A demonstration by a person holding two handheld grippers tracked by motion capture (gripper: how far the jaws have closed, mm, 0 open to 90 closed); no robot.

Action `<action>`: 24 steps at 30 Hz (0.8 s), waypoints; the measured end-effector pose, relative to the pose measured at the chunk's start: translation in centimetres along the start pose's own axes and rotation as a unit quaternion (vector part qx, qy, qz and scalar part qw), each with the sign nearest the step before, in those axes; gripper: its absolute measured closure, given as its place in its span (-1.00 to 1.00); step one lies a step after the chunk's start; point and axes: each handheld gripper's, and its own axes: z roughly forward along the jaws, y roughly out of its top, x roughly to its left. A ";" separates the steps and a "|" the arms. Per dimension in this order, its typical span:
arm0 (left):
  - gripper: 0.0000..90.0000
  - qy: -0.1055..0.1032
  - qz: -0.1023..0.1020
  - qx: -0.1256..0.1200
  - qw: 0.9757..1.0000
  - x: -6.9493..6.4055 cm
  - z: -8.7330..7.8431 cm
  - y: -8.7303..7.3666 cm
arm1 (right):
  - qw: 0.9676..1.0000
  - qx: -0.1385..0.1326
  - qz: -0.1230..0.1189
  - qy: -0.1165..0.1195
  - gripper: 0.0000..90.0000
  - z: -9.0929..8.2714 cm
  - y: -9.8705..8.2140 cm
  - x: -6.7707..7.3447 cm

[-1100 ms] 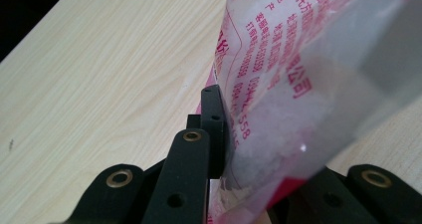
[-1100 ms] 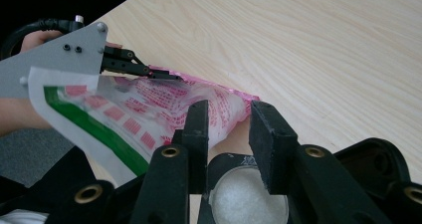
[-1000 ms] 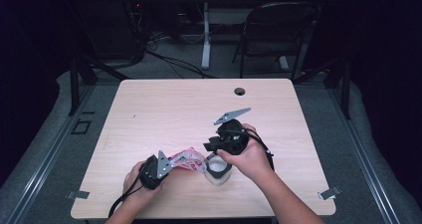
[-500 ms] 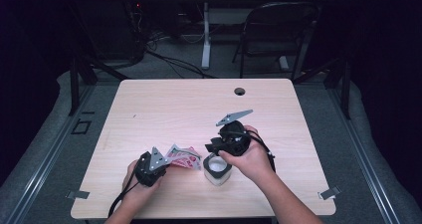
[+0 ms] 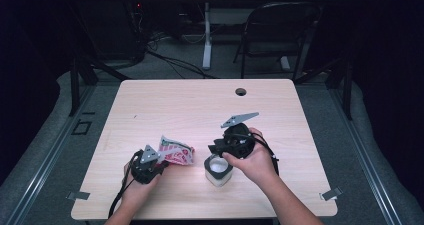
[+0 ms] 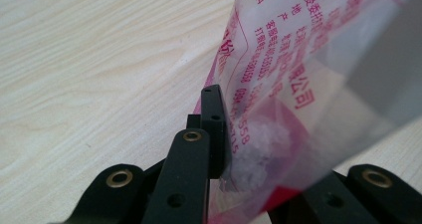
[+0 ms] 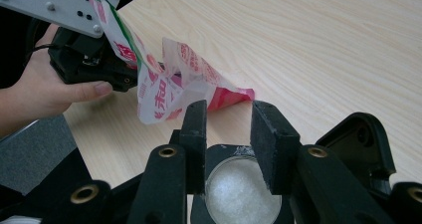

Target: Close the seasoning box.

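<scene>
While the left gripper (image 5: 161, 161) grasps a crinkled red-and-white plastic packet (image 5: 176, 153) with its jaws clenched on the film, it has drawn back toward the person's left since a second ago, carrying the packet away from the jar (image 5: 218, 169). Earlier the packet reached right up to the jar's rim beside the right gripper (image 5: 216, 150); now a strip of bare table (image 5: 200, 110) lies between them. In the left gripper view the packet (image 6: 298, 84) rises from between the jaws, with white grains in its lower corner. The right gripper (image 7: 229, 134) has kept its place just above the jar; its jaws stand apart over the mouth, the pads clear of the rim, gripping nothing. Below them the jar (image 7: 242, 194) is full of white granules. Ahead of those jaws the packet (image 7: 174, 84) hangs from the left gripper (image 7: 94, 55), its lower corner touching the table.
</scene>
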 end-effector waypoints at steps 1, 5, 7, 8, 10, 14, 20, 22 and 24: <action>0.88 -0.004 -0.006 0.002 1.000 0.2 0.0 0.0 | 1.000 -0.001 0.002 0.000 0.51 0.0 -0.1 0.0; 0.87 -0.006 -0.029 -0.006 1.000 0.5 0.1 -0.3 | 1.000 -0.003 0.004 0.002 0.50 0.0 -0.4 -0.1; 0.87 -0.013 -0.033 -0.004 0.999 0.7 0.1 -0.3 | 1.000 -0.002 0.004 0.001 0.50 -0.1 -0.5 -0.1; 0.86 -0.016 -0.035 -0.004 0.999 0.7 0.1 -0.4 | 1.000 -0.005 0.006 0.001 0.50 -0.1 -0.6 -0.1; 0.86 -0.020 -0.045 -0.006 0.999 0.8 0.1 -0.4 | 1.000 -0.006 0.007 0.001 0.50 -0.1 -0.8 -0.1; 0.87 -0.021 -0.053 -0.009 0.998 1.0 0.2 -0.6 | 1.000 -0.013 0.014 0.005 0.50 -0.2 -1.1 -0.2; 0.91 -0.009 -0.039 -0.011 0.999 0.9 0.1 -0.6 | 1.000 -0.022 0.018 0.006 0.49 -0.3 -1.6 -0.2; 0.91 -0.006 -0.035 -0.010 0.999 0.9 0.1 -0.6 | 0.999 -0.024 0.019 0.007 0.48 -0.5 -1.8 -0.3; 0.91 -0.005 -0.033 -0.012 0.999 0.9 0.0 -0.6 | 0.999 -0.027 0.023 0.008 0.48 -0.5 -2.0 -0.3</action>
